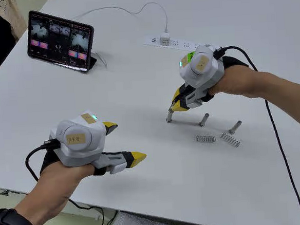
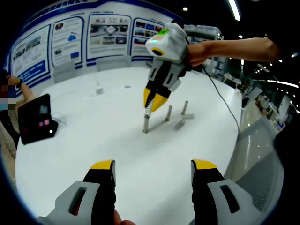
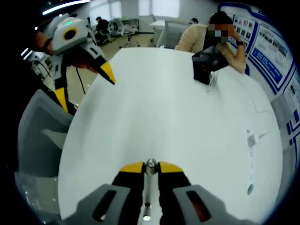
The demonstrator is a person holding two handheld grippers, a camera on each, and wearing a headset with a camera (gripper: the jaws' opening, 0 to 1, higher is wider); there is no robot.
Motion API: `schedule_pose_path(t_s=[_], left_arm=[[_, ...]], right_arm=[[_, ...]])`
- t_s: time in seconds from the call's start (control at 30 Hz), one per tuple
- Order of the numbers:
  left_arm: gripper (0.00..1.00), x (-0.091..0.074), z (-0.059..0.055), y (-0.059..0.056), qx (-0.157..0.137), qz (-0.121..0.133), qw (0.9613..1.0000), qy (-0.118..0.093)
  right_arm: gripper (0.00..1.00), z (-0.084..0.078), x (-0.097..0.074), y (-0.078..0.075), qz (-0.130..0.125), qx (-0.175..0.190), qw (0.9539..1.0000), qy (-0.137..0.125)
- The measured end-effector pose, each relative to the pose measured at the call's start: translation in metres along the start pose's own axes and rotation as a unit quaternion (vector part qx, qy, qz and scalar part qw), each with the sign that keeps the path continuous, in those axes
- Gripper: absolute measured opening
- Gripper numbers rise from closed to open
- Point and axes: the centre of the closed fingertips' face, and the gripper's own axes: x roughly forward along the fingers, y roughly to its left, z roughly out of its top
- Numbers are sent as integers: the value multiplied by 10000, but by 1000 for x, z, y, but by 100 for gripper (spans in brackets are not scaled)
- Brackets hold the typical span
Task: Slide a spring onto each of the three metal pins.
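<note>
So: 3 pins [image 1: 204, 120], 2 loose springs [image 1: 205, 138], 1 spring [image 2: 149, 110] in R tool [image 1: 176, 106].

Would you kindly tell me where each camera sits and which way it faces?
Head view: headset, looking down at the table; left gripper, right gripper, forearms show.
Left gripper view: faces the right gripper holding a spring over a pin; own jaws open.
Right gripper view: faces the tablet; own jaws shut.
Shared: all see the tablet.
</note>
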Motion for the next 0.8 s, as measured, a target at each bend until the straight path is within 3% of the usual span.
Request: schedule_pose_path(t_s=[0.8], left_arm=[[67,-2,-2,0,-41,-4,10000,0]], right_arm=[[13,-7,24,-2,83,-124,9996,241]])
